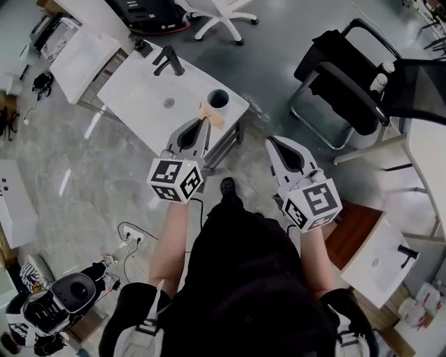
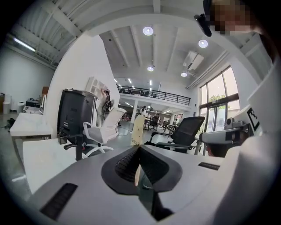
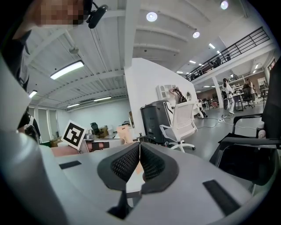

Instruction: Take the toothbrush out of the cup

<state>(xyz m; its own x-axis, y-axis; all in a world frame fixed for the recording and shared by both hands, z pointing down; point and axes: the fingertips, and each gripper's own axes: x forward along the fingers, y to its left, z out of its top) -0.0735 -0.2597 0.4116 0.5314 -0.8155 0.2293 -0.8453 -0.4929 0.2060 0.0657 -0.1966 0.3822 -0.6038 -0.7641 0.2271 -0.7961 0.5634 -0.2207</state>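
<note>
In the head view a cup (image 1: 218,100) with a dark inside stands at the near corner of a white washbasin counter (image 1: 132,87). My left gripper (image 1: 204,125) is shut on a flat beige toothbrush (image 1: 211,115), held just at the near side of the cup. The left gripper view shows the toothbrush (image 2: 138,131) sticking up from between the closed pads; the cup is out of that view. My right gripper (image 1: 273,144) hangs to the right over the floor, its pads (image 3: 147,162) closed together with nothing held. In the right gripper view the toothbrush (image 3: 125,132) shows far off at the left.
A black faucet (image 1: 169,61) and a drain (image 1: 168,103) sit on the counter. A black chair (image 1: 348,77) stands at the right, a white office chair (image 1: 223,17) at the top. A second basin (image 1: 383,261) is at lower right. Cables (image 1: 129,233) lie on the floor.
</note>
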